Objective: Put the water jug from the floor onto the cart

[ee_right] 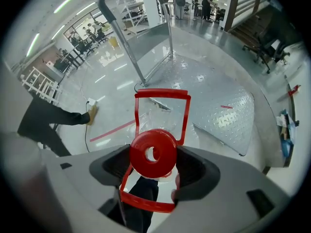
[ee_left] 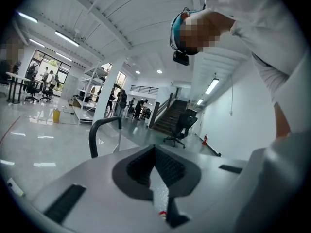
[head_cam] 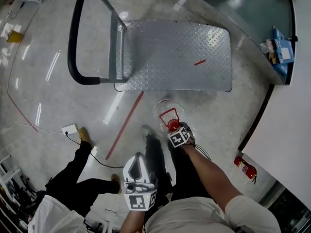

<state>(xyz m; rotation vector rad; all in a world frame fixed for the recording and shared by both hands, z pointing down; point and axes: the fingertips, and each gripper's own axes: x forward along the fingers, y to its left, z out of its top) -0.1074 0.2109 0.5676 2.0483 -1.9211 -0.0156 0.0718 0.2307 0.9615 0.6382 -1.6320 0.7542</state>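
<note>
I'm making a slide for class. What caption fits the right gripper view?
Open right gripper around the red cap of a clear water jug, metal cart behind.

The right gripper (head_cam: 178, 134) hides most of the clear water jug (head_cam: 172, 124), leaving only its red handle and cap.

Right gripper (ee_right: 155, 168) wide, left gripper (ee_left: 155, 152) closed

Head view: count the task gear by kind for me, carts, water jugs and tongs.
Cart: 1
Water jug: 1
Tongs: 2, left tongs and right tongs
Total: 4
</note>
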